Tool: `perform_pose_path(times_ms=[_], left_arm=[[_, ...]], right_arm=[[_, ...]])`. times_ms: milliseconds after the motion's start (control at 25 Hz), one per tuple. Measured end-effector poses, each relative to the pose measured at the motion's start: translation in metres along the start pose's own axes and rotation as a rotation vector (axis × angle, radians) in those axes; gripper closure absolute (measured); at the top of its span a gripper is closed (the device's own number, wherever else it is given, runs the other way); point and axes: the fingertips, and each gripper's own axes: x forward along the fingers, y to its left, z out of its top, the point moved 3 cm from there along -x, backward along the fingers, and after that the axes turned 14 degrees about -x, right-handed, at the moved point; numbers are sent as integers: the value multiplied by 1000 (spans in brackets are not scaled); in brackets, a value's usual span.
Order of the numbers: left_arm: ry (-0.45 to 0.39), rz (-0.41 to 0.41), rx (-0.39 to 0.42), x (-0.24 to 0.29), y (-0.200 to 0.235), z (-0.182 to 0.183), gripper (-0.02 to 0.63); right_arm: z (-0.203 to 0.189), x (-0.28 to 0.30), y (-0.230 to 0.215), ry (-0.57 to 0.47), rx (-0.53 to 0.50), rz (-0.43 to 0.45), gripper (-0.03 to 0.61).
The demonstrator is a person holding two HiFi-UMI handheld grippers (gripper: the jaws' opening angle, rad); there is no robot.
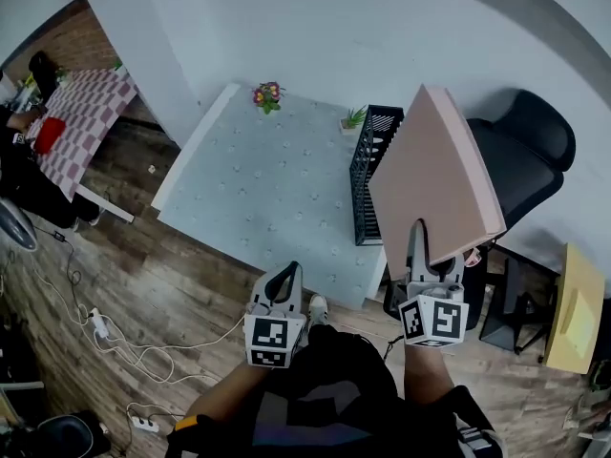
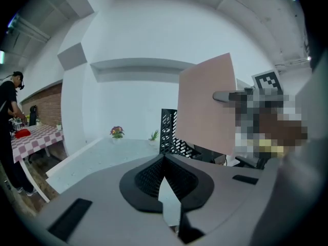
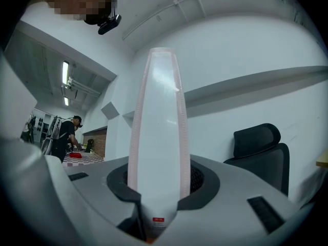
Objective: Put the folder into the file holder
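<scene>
The pale worktop (image 1: 267, 198) stands on a wooden floor (image 1: 143, 284); a pot of flowers (image 1: 267, 94) sits at its far edge; a small green plant (image 1: 354, 118) at the far right corner; the black file holder (image 1: 368, 175) along the right edge.

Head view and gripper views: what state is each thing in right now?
Folder: held in the air, tilted, gripped at its lower edge.
File holder: upright on the table, folder not in it.
Left gripper: shut, empty.
Right gripper: shut on the folder.
</scene>
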Motion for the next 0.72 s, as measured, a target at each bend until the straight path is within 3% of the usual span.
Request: perform_pose_path(times_ms=[720], left_arm=[[189,-45,59,110,13,-6,607]], right_arm=[[-56,88,-7,-41,28,-79,436]])
